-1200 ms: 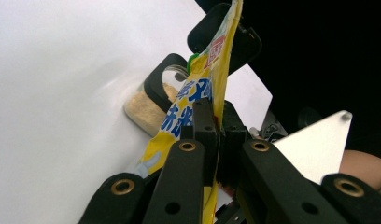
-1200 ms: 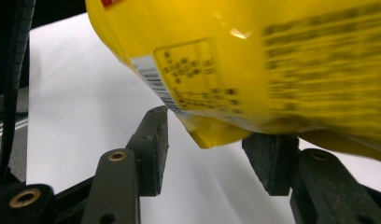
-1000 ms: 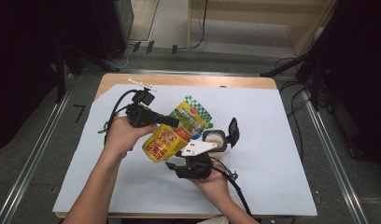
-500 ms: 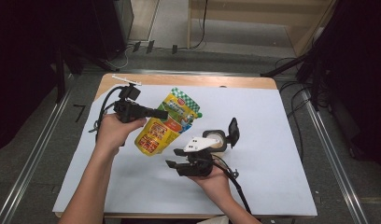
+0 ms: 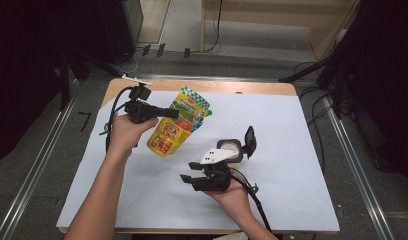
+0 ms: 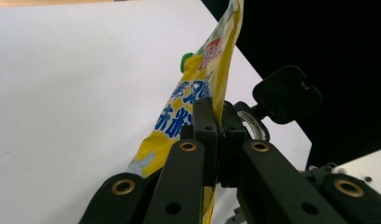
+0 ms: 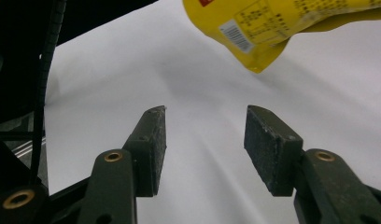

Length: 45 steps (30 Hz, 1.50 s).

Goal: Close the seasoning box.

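the white paper-covered table [image 5: 292,125] lies bare around both grippers, with wide room ahead of the right gripper [image 7: 205,140], whose jaws stand spread with nothing between them. the left gripper [image 6: 219,140] has its jaws pressed onto the edge of a yellow printed plastic pouch with a green checked top [image 5: 179,125], held up off the table (its lower end hangs above and beyond the right jaws). a small black-lidded open jar [image 5: 237,147] sits partly hidden behind the right gripper.
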Each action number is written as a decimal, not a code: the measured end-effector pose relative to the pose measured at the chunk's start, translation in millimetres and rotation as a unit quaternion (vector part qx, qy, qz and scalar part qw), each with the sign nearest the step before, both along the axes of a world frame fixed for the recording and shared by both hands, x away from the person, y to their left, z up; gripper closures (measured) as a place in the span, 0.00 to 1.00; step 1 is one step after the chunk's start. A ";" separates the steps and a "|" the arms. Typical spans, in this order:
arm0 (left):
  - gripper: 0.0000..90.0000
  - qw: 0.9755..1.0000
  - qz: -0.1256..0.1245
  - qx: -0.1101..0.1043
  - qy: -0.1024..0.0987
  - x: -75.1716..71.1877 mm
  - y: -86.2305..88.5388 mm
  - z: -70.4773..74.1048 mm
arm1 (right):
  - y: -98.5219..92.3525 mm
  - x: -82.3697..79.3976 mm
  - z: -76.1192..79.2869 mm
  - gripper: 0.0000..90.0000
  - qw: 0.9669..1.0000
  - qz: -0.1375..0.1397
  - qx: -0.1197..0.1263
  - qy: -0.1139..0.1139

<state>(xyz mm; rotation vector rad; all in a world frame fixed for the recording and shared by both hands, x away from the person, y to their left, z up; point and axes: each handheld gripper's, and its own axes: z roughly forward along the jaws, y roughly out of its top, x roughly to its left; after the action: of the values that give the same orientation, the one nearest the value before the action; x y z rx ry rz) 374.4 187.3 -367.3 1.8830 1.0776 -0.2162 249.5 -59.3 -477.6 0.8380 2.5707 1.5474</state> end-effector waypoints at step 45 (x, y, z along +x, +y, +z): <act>0.98 0.998 0.020 0.006 -0.055 -41.9 34.1 -24.2 | -7.3 5.9 4.9 0.55 1.000 -0.004 0.001 -0.001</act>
<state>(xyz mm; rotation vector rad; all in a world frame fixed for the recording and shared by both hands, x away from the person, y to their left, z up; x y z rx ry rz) 332.5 221.4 -391.6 1.8611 1.0421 -0.0818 255.4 -66.6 -472.7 0.8464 2.5614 1.5493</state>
